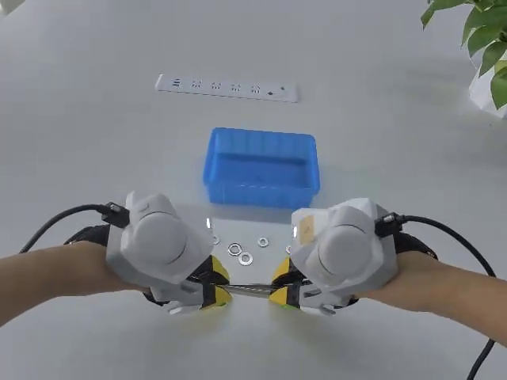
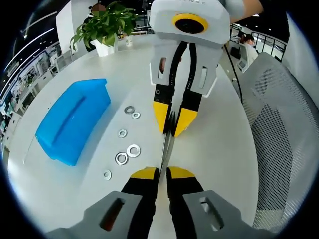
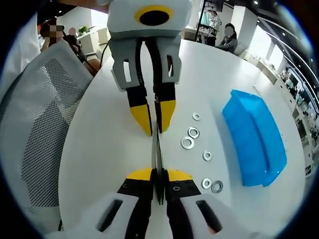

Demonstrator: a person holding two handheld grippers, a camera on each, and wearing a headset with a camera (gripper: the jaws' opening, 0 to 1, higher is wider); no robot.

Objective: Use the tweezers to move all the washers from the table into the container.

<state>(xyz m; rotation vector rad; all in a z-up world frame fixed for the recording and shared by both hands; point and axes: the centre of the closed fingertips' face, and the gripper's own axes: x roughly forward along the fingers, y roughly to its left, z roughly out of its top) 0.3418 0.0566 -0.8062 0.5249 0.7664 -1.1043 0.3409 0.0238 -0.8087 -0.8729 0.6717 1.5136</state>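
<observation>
Left gripper (image 2: 162, 173) and right gripper (image 3: 158, 174) face each other, tips near but apart. Both sets of jaws are pinched narrow on the tweezers (image 1: 249, 289), which bridge the gap between them. Washers (image 1: 245, 253) lie scattered on the bench (image 1: 95, 142) just off to one side of the jaws. The blue container (image 1: 261, 194) sits beyond the washers, open side up.

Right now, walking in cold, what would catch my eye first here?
Most striking are the two hand-held tools meeting nose to nose low in the head view: the left gripper and the right gripper are both shut on thin metal tweezers stretched between them. Just beyond lie several small washers loose on the white table, and behind those sits a bright blue container.
</observation>
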